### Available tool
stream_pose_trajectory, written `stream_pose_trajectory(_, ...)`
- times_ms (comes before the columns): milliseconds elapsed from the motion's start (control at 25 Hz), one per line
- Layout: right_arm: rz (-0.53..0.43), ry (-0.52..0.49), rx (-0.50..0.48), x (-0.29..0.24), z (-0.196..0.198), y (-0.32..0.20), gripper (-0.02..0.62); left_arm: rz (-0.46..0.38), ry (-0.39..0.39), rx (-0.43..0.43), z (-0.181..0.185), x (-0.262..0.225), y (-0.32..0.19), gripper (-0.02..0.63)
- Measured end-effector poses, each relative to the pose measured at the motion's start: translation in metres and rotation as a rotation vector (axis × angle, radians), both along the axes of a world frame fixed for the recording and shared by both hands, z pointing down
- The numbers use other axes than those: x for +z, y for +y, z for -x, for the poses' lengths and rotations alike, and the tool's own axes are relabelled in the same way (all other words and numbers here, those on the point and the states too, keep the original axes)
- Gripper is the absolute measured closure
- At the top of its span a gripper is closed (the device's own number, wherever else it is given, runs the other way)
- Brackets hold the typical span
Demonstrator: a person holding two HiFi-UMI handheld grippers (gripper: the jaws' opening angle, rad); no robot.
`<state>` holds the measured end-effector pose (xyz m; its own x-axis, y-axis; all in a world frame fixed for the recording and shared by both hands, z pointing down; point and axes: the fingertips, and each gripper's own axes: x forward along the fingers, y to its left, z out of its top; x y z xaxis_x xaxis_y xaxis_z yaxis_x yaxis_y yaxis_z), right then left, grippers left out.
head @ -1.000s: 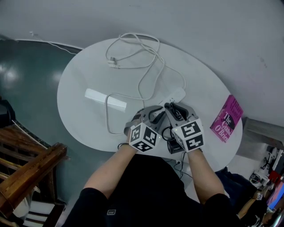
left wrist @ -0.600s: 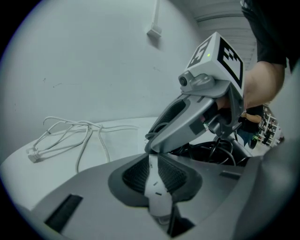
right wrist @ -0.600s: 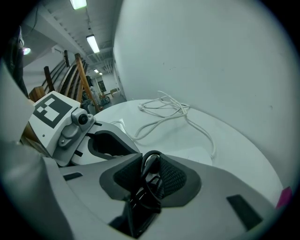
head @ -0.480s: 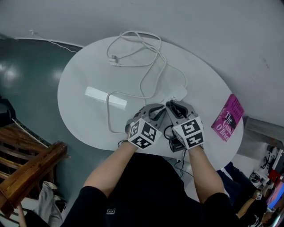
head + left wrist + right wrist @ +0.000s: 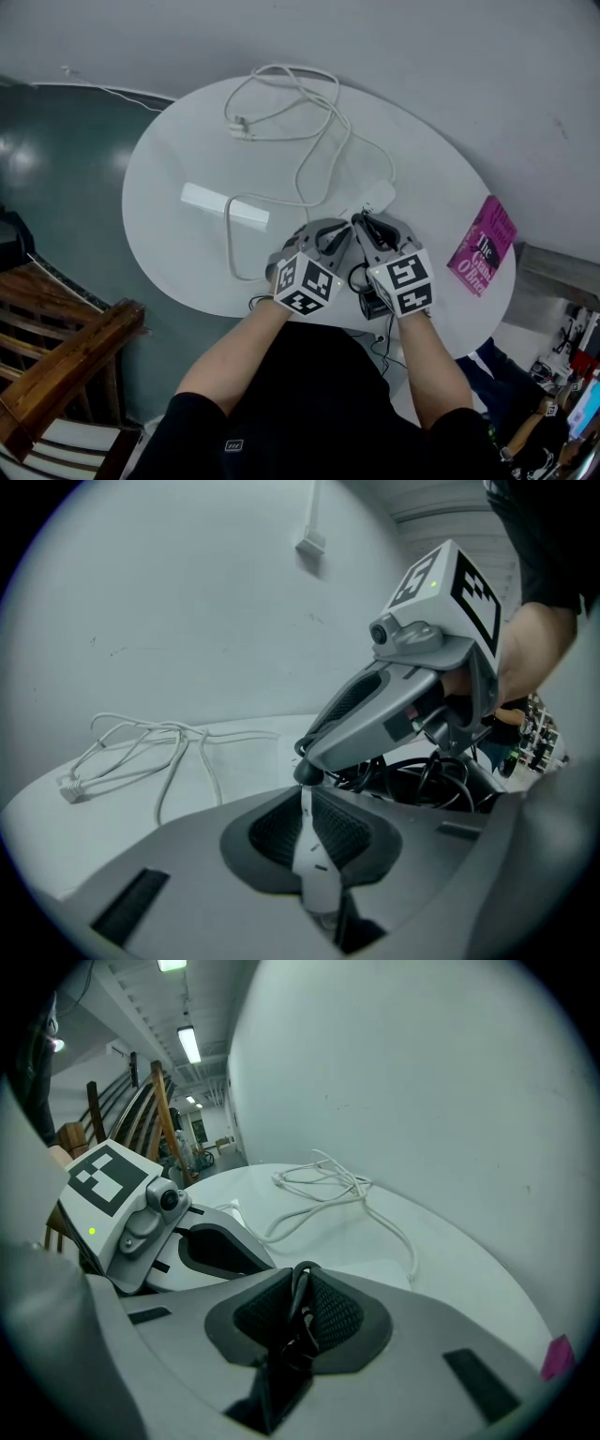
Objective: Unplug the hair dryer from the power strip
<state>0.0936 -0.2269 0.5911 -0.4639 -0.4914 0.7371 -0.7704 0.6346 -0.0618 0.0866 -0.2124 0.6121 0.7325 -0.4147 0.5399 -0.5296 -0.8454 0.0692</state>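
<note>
A white power strip [image 5: 373, 199] lies on the round white table [image 5: 178, 159], and its white cable [image 5: 291, 112] loops off to the far side. My left gripper [image 5: 334, 232] is closing its jaws on the near end of the strip [image 5: 317, 874], which stands edge-on between the pads. Just to the right, my right gripper [image 5: 364, 225] is shut on the hair dryer's black plug [image 5: 300, 1288]. The black hair dryer [image 5: 371, 302] and its coiled cord [image 5: 422, 780] sit under my right hand at the table's near edge.
A flat white box [image 5: 223, 207] lies left of the grippers with cable running past it. A pink book [image 5: 483, 248] rests at the table's right rim. Wooden furniture [image 5: 56, 356] stands on the floor at lower left. The wall is close behind the table.
Both grippers keep their place at the strip. Neither strip, cable nor dryer has visibly shifted.
</note>
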Motion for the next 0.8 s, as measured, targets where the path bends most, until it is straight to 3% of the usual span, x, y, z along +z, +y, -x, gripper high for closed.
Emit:
stream_pose_trajectory(440,0.039,-0.030,0.042,-0.0020,-0.0059,-0.0001,0.525,-0.005,0.007,0.005,-0.0016,0.0002,0.0004,0.569)
stream_pose_trajectory(800,0.027,0.030,0.049,-0.0007,-0.0010,-0.0038,0.525,0.006,-0.001,0.016,-0.0029,0.0012,0.0005,0.568)
